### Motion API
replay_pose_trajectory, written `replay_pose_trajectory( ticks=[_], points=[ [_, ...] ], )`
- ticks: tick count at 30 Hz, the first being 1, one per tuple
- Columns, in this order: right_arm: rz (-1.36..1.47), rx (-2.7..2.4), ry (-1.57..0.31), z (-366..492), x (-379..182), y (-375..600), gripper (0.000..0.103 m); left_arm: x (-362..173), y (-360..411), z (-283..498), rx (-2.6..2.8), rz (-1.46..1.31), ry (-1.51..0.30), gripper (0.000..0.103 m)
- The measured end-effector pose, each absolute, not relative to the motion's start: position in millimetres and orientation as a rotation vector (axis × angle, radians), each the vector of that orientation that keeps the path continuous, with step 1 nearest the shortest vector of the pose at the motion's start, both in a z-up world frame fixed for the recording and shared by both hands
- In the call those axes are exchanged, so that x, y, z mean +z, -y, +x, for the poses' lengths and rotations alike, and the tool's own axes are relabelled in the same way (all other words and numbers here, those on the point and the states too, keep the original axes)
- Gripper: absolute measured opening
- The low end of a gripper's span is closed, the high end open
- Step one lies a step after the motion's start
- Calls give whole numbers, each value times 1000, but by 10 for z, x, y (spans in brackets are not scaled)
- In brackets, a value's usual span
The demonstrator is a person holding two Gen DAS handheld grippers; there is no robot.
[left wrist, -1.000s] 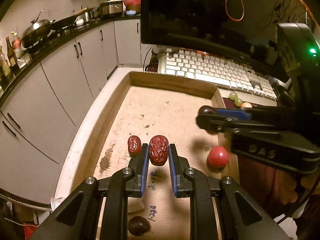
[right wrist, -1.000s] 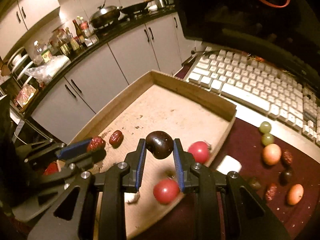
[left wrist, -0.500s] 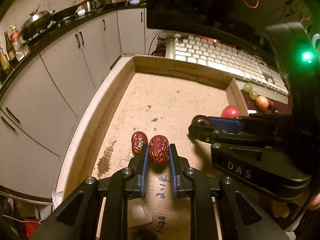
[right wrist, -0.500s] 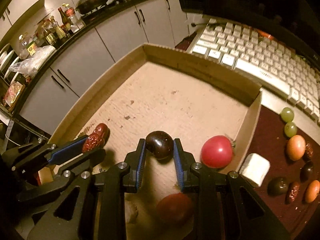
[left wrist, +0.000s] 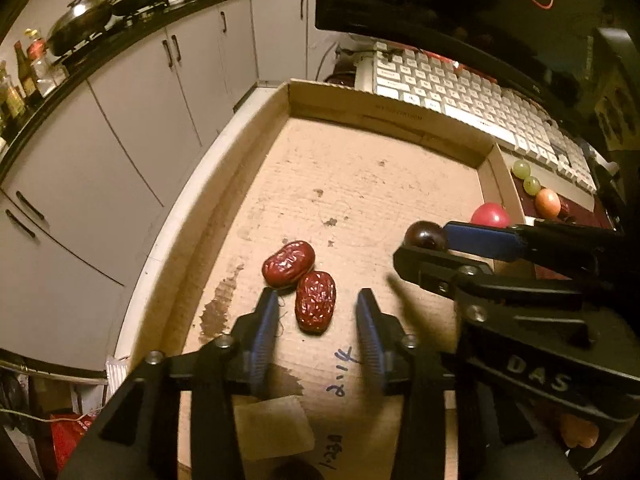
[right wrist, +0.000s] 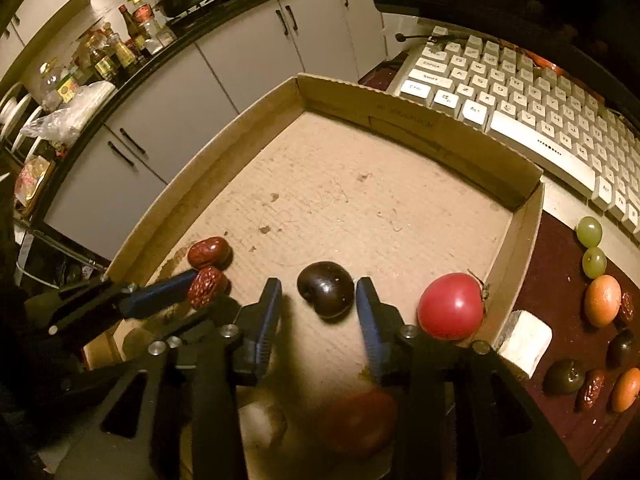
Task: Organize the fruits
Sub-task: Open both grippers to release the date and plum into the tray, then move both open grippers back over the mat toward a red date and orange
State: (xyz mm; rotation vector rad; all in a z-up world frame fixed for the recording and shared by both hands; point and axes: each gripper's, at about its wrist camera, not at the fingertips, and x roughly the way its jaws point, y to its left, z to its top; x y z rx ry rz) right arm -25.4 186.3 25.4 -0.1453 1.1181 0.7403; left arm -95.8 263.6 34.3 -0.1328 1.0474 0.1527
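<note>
A shallow cardboard tray (right wrist: 420, 128) fills the middle of both views, its far wall running under a white keyboard (right wrist: 532, 108) at the upper right; grey kitchen cabinets (left wrist: 132, 128) curve along the left, with a pan (left wrist: 82, 14) on the dark counter at the upper left.

In the left wrist view the left gripper (left wrist: 317, 312) sits at lower centre; its jaws have just been opening and now stand apart, with one red date (left wrist: 315, 301) lying on the tray floor between them, clear of both pads; a second date (left wrist: 288, 265) lies just beside it, up and to the left, touching or nearly so.

In the right wrist view the right gripper (right wrist: 316, 300) is at lower centre; its jaws have also just been opening, and a dark plum (right wrist: 326, 289) rests on the tray floor between them, close to the right pad, whether touching it I cannot tell; a red tomato (right wrist: 450, 306) sits to the right against the tray's side wall.

Outside the tray, at the right edge on the dark red tabletop (right wrist: 560, 272), lie two green grapes (right wrist: 589, 231), small orange fruits (right wrist: 602, 300) and more dark plums and dates.
</note>
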Motion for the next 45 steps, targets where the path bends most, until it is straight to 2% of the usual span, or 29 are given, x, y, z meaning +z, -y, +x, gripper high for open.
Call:
replay_pose_trajectory(
  ticks=[3,8,20,31,45],
  points=[
    [-140,752,-1084,-284,370,-1789,47,455,-2627,-997,187,-134,-1013,52],
    [-64,778,-1007,-300,685,-1418,48,691,-2515,-1083,200,-107,-935,58],
    [101,635,-934,-236,1047,82,52,971,-1650,-1125,23,-35,-867,63],
    [176,475,-1015,-142,652,945,53,760,-729,-994,-158,94,-894,63],
    [60,475,-1012,-16,174,875,52,522,-506,-859,-193,96,-939,63]
  ],
)
